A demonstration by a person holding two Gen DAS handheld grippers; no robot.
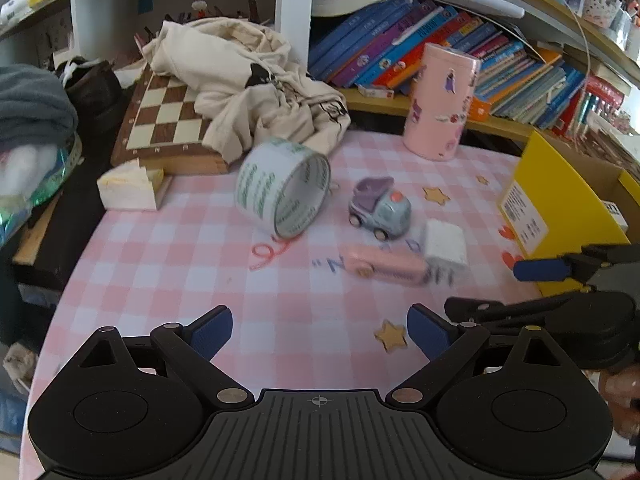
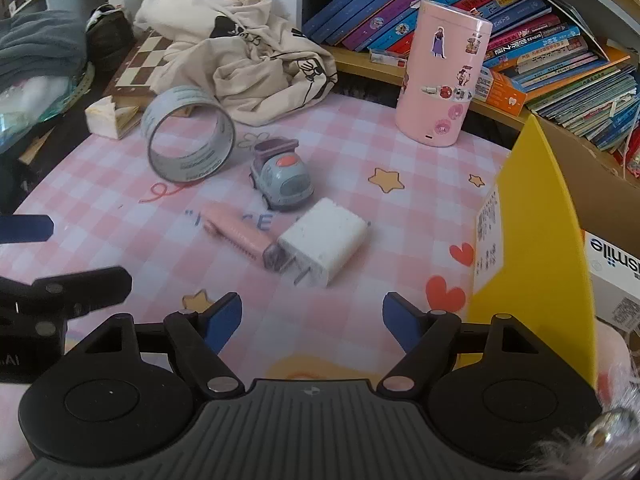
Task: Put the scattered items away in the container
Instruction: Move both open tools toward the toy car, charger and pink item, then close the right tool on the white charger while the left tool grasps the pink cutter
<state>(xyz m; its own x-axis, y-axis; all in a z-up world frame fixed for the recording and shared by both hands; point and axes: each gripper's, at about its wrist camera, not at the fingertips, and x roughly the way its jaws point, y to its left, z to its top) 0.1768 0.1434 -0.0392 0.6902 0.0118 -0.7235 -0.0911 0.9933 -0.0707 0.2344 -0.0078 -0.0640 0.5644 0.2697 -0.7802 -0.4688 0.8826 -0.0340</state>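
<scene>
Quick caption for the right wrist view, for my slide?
Right gripper, jaws open and empty, above white charger, pink comb, toy car and tape roll beside yellow box.

Toy car (image 2: pixel 282 182) sits between tape roll (image 2: pixel 188 134) and charger (image 2: pixel 326 240).

At the back lies a crumpled cream cloth bag (image 2: pixel 240 48), partly covering a wooden chessboard (image 1: pixel 160 120). A row of leaning books (image 2: pixel 520 40) fills the shelf behind. A tall pink cylinder with stickers (image 2: pixel 444 76) stands upright on the pink checked tablecloth (image 1: pixel 180 280). At far left is a folded grey blanket (image 1: pixel 32 100).
</scene>
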